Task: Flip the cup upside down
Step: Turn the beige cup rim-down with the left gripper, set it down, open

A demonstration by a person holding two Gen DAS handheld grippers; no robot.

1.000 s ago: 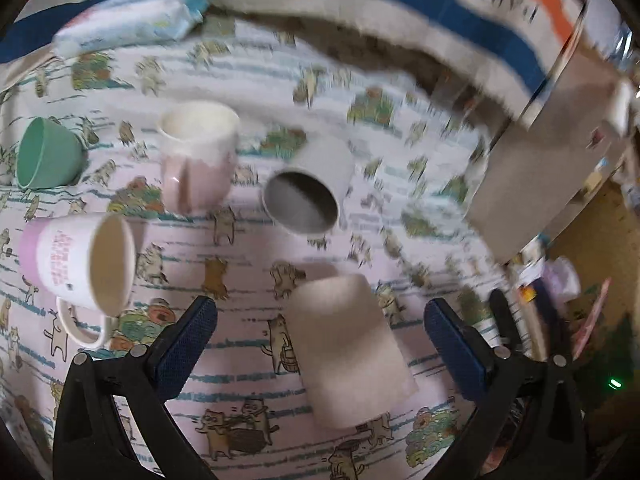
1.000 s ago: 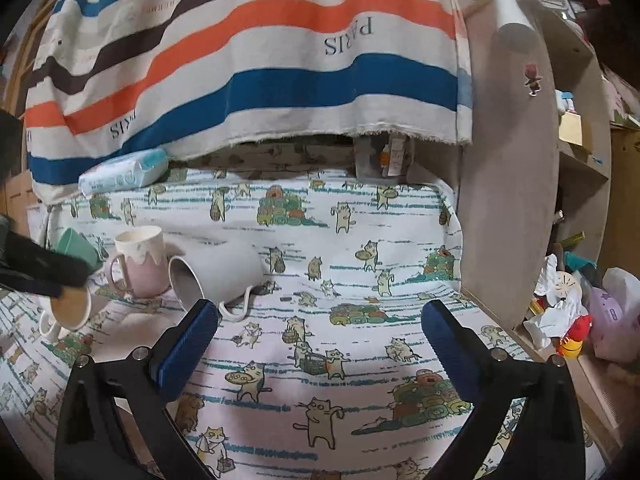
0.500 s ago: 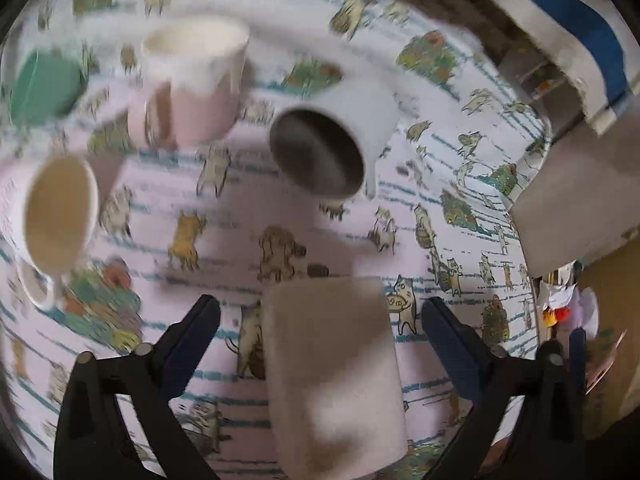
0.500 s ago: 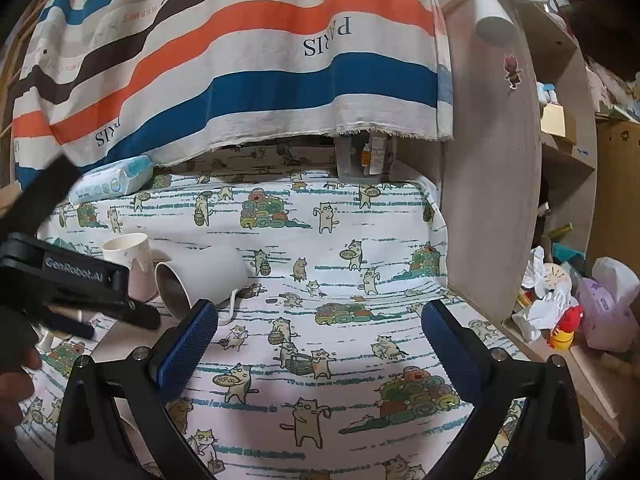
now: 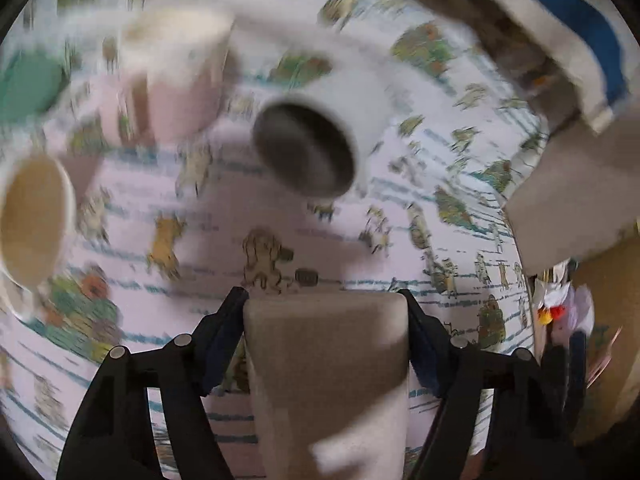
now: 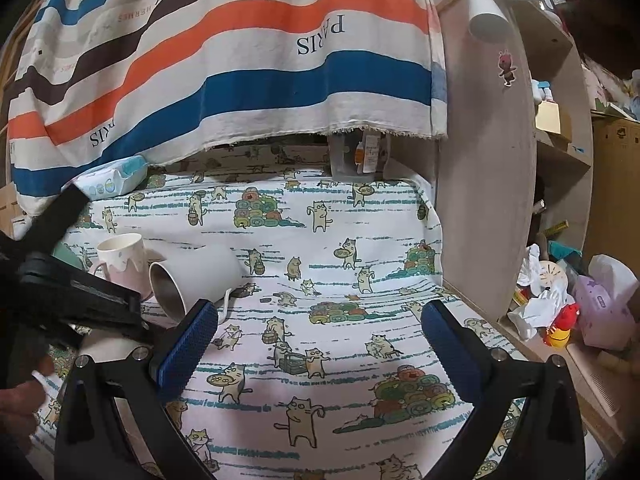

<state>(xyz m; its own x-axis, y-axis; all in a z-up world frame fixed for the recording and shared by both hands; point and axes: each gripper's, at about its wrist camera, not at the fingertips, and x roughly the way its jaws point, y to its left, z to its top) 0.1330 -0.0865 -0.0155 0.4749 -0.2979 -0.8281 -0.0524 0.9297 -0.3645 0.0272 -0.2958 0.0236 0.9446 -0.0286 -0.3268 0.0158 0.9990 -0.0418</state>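
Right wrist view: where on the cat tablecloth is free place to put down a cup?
The tablecloth lies bare between the open right gripper fingers and on toward the wooden panel. The left side is crowded: white mug on its side, pink mug, left gripper.

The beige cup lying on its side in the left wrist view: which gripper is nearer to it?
Left. The left gripper has its fingers against both sides of the beige cup; the right gripper is open over bare cloth, apart from it.
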